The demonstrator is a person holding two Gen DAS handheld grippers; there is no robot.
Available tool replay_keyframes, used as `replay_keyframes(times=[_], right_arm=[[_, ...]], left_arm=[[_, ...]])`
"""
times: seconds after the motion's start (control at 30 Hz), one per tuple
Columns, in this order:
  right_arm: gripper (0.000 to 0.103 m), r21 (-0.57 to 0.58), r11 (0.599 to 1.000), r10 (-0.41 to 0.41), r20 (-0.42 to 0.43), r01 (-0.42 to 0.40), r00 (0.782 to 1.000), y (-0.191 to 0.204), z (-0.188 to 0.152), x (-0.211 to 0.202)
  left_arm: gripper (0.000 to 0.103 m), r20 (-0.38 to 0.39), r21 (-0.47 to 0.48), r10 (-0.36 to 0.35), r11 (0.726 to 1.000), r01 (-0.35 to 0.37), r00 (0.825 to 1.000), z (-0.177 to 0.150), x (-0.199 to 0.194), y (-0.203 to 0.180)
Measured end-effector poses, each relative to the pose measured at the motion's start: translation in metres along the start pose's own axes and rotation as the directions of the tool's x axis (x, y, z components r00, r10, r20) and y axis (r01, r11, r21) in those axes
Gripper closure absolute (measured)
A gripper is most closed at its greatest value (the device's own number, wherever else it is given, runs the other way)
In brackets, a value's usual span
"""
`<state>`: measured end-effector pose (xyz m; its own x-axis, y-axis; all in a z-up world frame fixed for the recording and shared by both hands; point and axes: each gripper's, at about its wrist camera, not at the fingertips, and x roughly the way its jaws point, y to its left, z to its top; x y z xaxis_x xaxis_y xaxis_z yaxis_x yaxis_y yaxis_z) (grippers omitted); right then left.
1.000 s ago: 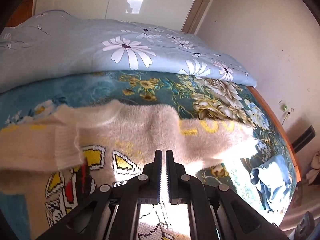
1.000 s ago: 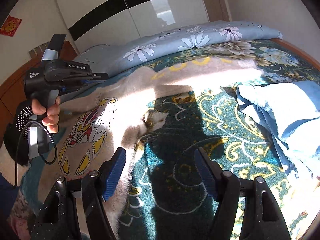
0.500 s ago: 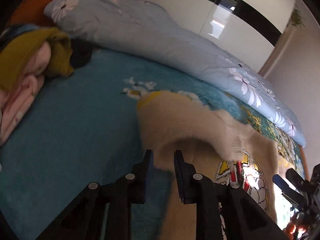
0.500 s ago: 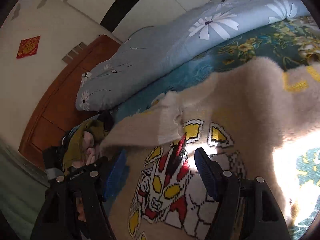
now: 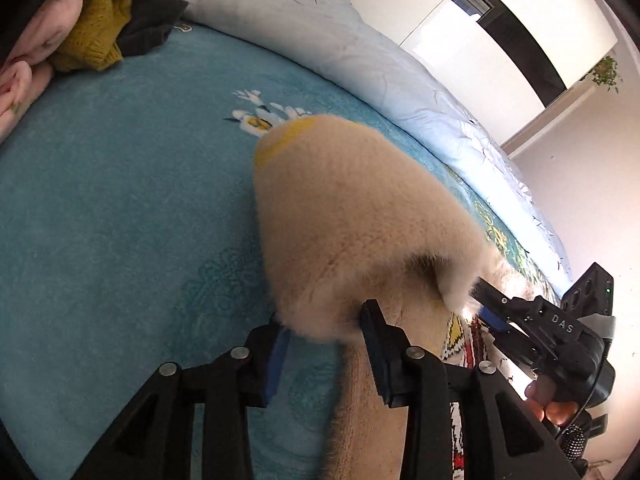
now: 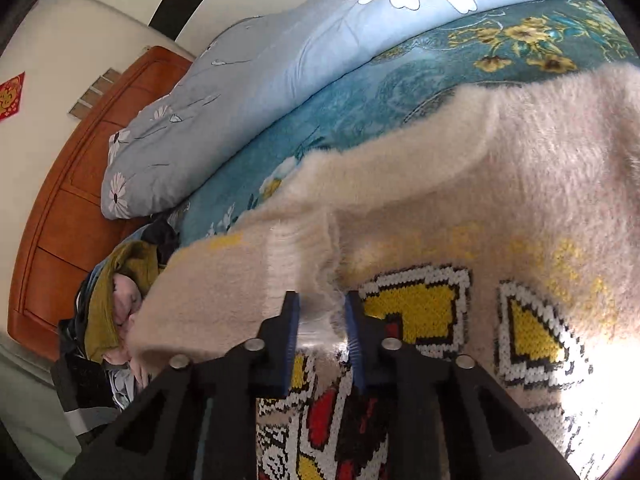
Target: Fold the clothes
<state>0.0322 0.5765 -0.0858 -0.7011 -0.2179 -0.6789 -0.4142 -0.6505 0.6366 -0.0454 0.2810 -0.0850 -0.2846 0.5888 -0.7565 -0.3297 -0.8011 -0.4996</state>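
A fluffy cream sweater (image 5: 360,240) lies on the bed (image 5: 120,220), over the teal sheet. It has a bright picture knitted on its front (image 6: 420,320). One sleeve is folded over the front, and both grippers are at that fold.

On the left side of the bed there is lots of bare teal sheet. A pile of other clothes (image 5: 88,28) sits far off by the top left corner, next to the wooden headboard (image 6: 72,200). A rolled blue flower quilt (image 5: 360,60) runs along the far edge of the bed.

The left gripper (image 5: 324,344) has its fingers spread wide, one on each side of the puffy fold of the sleeve. It looks ready to pinch it but is not squeezing it.

The right gripper (image 6: 322,320) has its fingers pressed in on the ribbed cuff (image 6: 296,256), so it is gripping the sweater there. I think it holds the cuff so the sleeve can lie flat on the front.

The sleeve has room to move toward the bare sheet.
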Motion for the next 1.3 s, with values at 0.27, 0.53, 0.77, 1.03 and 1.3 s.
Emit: replay_keyframes(times=[0.27,0.53,0.77,1.03,1.3], right_arm=[[0.096,-0.144,0.989,-0.017,0.119,0.034,0.993,0.022,0.014,-0.059],[0.097,-0.135,0.97,-0.166,0.248,0.204,0.954,-0.025,0.016,-0.133],[0.097,0.007,0.975,-0.22,0.202,0.224,0.954,-0.098,0.002,-0.14],[0.093,-0.005,0.978,-0.202,0.215,0.208,0.956,-0.096,-0.004,-0.153],[0.061,0.292,0.872,-0.485,0.395,0.394,0.78,-0.159,-0.022,-0.269]], left_arm=[[0.058,-0.015,0.027,0.026,0.999,-0.026,1.0,0.002,0.002,-0.007],[0.055,-0.066,0.097,0.044,0.995,-0.038,0.997,-0.008,0.017,-0.025],[0.053,-0.069,0.125,0.054,0.991,-0.045,0.996,-0.01,0.022,-0.027],[0.053,-0.067,0.139,0.059,0.989,-0.049,0.996,-0.013,0.009,-0.026],[0.045,0.064,0.223,0.088,0.97,-0.1,0.994,-0.026,-0.036,-0.033]])
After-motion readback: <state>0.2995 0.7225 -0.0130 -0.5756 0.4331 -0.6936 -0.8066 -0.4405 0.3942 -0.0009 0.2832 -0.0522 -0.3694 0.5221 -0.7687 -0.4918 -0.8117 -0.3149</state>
